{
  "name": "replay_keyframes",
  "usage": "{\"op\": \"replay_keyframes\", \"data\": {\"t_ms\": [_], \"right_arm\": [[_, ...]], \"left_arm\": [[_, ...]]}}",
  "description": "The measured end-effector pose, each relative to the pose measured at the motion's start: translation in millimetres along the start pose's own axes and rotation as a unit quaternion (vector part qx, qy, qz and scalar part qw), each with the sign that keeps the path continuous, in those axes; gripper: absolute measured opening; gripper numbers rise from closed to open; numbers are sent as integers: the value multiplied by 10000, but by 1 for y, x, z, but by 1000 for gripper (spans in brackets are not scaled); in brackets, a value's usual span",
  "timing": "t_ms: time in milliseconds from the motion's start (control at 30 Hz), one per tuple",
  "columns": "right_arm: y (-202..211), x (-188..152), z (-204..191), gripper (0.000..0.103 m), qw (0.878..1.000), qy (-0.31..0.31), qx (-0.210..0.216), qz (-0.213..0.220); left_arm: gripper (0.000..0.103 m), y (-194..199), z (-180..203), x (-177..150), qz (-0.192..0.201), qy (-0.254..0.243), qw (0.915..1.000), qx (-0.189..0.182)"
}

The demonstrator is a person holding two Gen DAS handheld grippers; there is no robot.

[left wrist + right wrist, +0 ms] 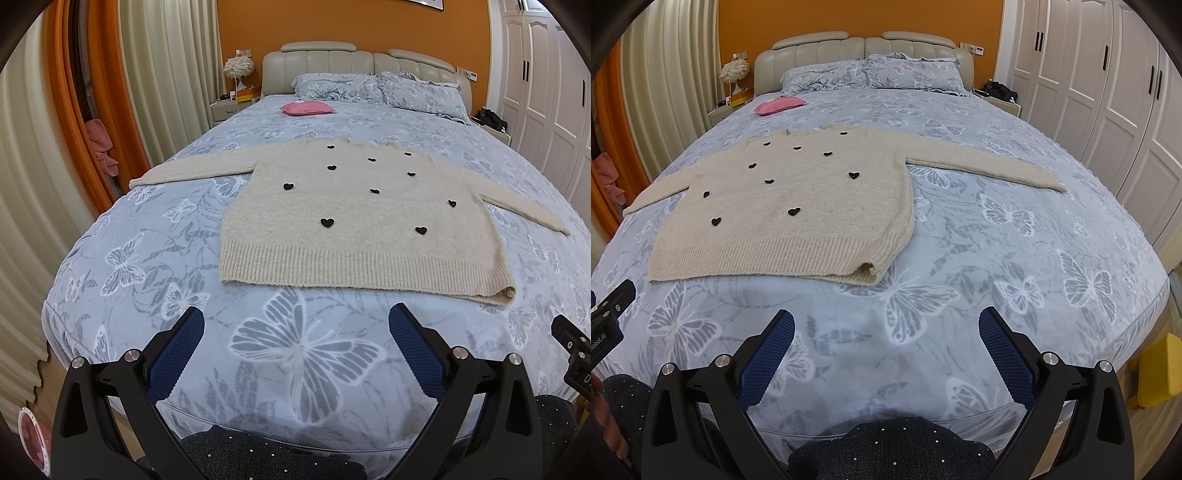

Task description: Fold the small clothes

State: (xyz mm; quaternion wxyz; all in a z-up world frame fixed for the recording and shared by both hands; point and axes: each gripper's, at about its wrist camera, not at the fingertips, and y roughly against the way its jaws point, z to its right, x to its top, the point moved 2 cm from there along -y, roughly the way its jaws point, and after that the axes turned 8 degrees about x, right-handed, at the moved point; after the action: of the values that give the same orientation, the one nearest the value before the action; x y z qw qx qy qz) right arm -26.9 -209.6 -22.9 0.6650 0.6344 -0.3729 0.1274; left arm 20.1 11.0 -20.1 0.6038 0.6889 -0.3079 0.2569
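A cream knitted sweater [354,221] with black hearts lies flat on the bed, front up, both sleeves spread out to the sides; the right wrist view shows the sweater [798,206] at centre left. Its ribbed hem [354,269] faces me. My left gripper [295,321] hovers open over the bedspread, short of the hem, nothing between its blue pads. My right gripper [886,325] is open too, empty, near the foot of the bed and to the right of the hem corner [868,273].
The bed [1015,295] has a blue butterfly-print cover, two pillows [373,86] and a pink cushion [307,109] near the headboard. Curtains stand on the left, white wardrobe doors [1108,92] on the right, a yellow stool [1160,369] by the bed's right corner. Dark studded clothing of a person shows at the bottom.
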Motion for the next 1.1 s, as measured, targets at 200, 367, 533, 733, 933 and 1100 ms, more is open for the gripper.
{"op": "replay_keyframes", "data": {"t_ms": [200,367,533,733,933,1100], "right_arm": [[-1,0,0,98,10000,-2,-1,1],[-1,0,0,98,10000,-4,0,3],[0,0,0,98,10000,-1,1,3],[-1,0,-1,98,10000,-4,0,6],[-1,0,0,98,10000,-3,8,1],[0,0,0,98,10000,-19,19,-1]], "left_arm": [[98,0,0,0,-3,-1,10000,0],[98,1,0,-1,0,-11,10000,10],[98,1,0,0,0,-8,10000,8],[98,1,0,0,-3,-14,10000,12],[98,1,0,-1,-4,-22,10000,11],[98,1,-1,-3,-15,-47,10000,10]]}}
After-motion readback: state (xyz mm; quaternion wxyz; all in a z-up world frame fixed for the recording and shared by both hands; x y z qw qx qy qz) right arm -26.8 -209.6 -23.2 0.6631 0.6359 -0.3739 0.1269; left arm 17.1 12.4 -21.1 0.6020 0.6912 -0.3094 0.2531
